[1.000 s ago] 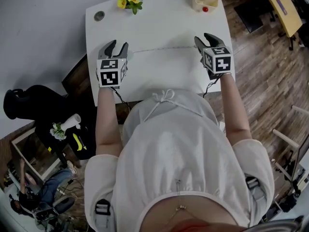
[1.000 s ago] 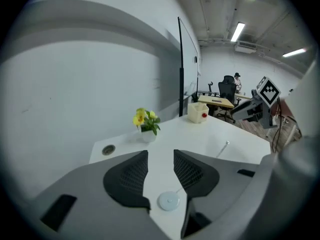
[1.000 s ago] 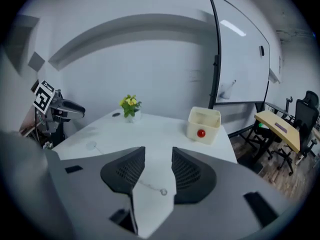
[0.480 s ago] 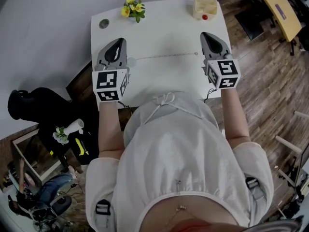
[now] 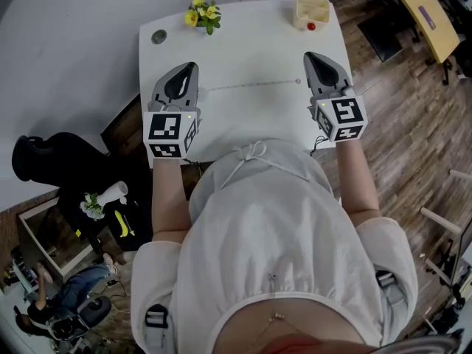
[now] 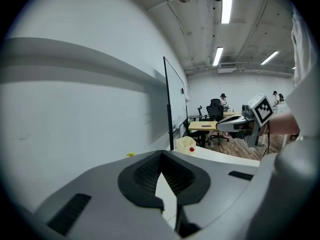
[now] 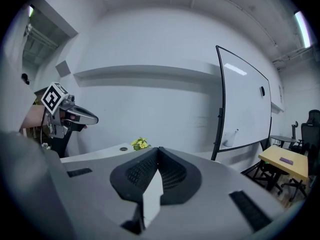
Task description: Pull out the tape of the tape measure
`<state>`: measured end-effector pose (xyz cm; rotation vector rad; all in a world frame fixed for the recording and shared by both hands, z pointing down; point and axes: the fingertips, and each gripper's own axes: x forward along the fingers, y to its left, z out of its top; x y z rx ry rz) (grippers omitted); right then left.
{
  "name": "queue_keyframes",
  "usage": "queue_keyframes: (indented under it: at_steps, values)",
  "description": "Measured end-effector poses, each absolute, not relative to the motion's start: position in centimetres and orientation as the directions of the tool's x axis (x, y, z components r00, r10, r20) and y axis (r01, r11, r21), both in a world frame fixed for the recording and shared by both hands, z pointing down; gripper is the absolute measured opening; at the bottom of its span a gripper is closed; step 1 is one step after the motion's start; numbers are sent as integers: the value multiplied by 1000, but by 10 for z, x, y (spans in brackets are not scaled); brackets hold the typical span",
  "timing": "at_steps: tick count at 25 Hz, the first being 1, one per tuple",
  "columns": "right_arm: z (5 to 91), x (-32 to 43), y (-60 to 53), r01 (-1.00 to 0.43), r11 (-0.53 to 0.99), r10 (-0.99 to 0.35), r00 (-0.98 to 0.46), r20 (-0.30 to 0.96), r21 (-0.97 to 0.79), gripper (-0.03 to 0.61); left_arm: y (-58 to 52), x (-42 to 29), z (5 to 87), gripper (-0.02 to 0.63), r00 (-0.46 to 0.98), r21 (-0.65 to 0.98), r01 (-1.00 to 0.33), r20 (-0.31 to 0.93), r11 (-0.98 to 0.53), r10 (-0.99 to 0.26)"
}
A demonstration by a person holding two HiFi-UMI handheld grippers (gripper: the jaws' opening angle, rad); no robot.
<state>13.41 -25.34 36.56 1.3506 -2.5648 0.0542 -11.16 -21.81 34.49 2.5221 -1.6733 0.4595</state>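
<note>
both hand-held grippers hover over the white table (image 5: pixel 243 50) with their jaws pressed fully together and nothing between them. in the left gripper view the left gripper (image 6: pixel 161 156) shows only the bare pads meeting at the tip, and the right gripper (image 7: pixel 159 151) looks the same in its own view. neither one holds the tape.

the tape (image 5: pixel 251 85) lies flat on the table as a thin pale line, already drawn out. its long axis runs left to right across the middle of the tabletop, the right end a touch farther than the left. in the head view the left gripper (image 5: pixel 188 71) sits just beside the tape's left end and the right gripper (image 5: pixel 313 59) just beside its right end. each end therefore lies inward of its gripper, toward the middle of the table. the tape measure's case is too small to make out; it probably sits at the left end.

both grippers point toward the far side, parallel to each other and square to the tape's line. to take either end again, a gripper would likely have to open and swing inward, each serving its own side.

a flower sprig (image 5: pixel 202 13) and a yellow tub (image 5: pixel 311 9) stand well apart on the far edge.
</note>
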Motion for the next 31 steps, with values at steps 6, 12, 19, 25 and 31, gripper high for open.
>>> queue_keyframes:
  at_steps: [6,12,19,25,31]
  values:
    - [364,120,-244,-785,613,-778,-581,239,86,0,-210,-112,347,20,373,-79,-908,293,-411,-881]
    - [366,113,-236,-765,639,-758,-605,246,88,0,-203,-112,344,20,379,-60,-911,273,-408,-885]
    - [366,108,-230,-754,653,-745,-622,241,74,0,-194,-112,346,20,378,-45,-914,259,-402,-889]
    - [364,107,-225,-750,653,-749,-621,232,102,0,-189,-109,344,20,394,-46,-908,241,-416,-887]
    - [360,108,-223,-755,645,-759,-617,208,113,-1,-191,-105,343,20,415,-47,-899,228,-436,-881]
